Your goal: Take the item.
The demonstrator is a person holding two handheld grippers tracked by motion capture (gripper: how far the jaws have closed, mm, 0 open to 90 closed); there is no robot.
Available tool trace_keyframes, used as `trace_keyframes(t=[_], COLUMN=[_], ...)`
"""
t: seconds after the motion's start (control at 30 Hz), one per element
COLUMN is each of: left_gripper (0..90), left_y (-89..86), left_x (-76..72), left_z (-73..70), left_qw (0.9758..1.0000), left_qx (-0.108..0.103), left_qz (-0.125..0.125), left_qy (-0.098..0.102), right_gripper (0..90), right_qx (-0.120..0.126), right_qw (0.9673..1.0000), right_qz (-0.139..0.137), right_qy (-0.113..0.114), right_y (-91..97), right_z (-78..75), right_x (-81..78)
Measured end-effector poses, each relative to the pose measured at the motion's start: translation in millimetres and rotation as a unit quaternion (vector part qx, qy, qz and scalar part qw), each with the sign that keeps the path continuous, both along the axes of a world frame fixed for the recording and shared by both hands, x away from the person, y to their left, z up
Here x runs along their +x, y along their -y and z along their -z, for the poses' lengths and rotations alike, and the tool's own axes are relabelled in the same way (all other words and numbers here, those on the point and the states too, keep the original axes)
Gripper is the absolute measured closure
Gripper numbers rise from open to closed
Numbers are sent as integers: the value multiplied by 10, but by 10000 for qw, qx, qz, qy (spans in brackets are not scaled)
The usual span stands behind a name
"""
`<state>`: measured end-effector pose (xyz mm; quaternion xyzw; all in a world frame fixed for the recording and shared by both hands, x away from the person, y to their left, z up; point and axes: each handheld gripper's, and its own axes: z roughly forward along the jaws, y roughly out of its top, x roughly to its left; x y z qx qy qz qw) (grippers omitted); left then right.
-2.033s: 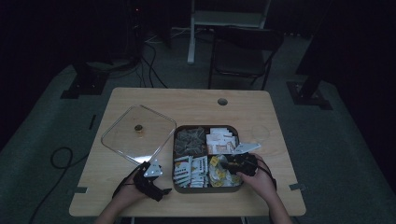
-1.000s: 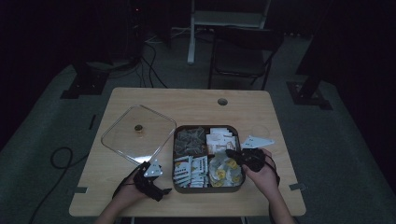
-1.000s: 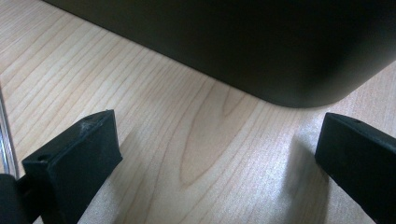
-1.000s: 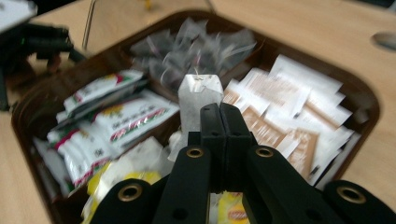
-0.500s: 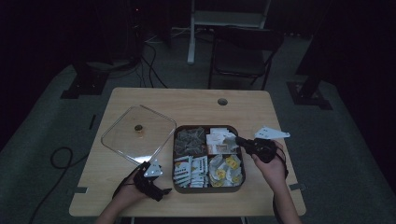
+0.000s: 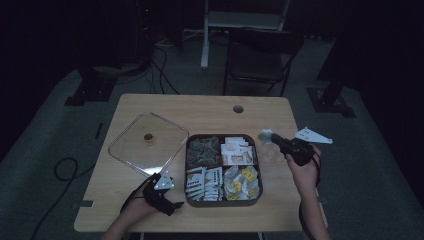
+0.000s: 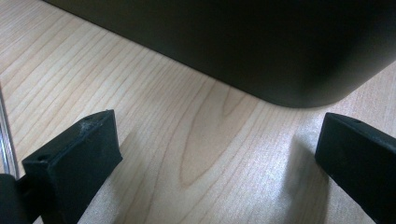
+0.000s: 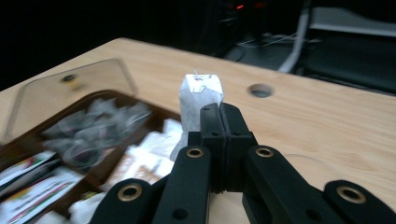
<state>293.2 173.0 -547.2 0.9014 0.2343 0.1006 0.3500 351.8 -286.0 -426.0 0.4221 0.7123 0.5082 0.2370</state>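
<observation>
A dark four-compartment tray [image 6: 185, 170] of tea bags and packets sits mid-table. Its clear lid [image 6: 148, 142] lies tilted against its left side. My right gripper [image 6: 277, 140] hovers just past the tray's back right corner, shut on a white tea bag [image 6: 265, 135]. In the right gripper view the jaws are pressed together [image 8: 219, 112], and the tea bag [image 8: 198, 95] sticks up between them. My left gripper [image 6: 173, 204] rests on the table by the tray's front left corner. Its jaws stand open [image 7: 215, 154] over bare wood, facing the tray wall [image 7: 233, 42].
A round cable hole [image 6: 238, 108] lies near the table's far edge. A faint clear round thing [image 6: 272, 154] stands on the table right of the tray. A folding chair [image 6: 260, 55] stands behind the table, with cables [image 6: 65, 170] on the floor at left.
My right gripper has lifted from the tray's front right compartment and moved right and away, carrying the tea bag past the tray's right edge. The left gripper has stayed put.
</observation>
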Motion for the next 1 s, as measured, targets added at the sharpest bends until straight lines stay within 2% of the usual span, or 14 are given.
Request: trace_keyframes(t=[0.2,0.47,0.83,1.0], left_gripper=[3,3,3,3], left_y=[0,0,1,1], left_x=[0,-1,-1,-1], left_z=[-1,0,0,0], left_qw=[10000,10000,10000,10000], left_qx=[5,1,-4,-6], left_qz=[0,-1,-5,-5], left_qy=[-1,-7,-8,-9], right_gripper=[899,898,889,835], right_qx=[9,1,-53,-15], right_qw=[9993,9973,9955,9957], right_qz=[381,676,771,738], right_qy=[-55,-279,-551,-564], right_y=[201,375,452,447], right_z=[75,215,383,389], right_x=[61,141,235,236])
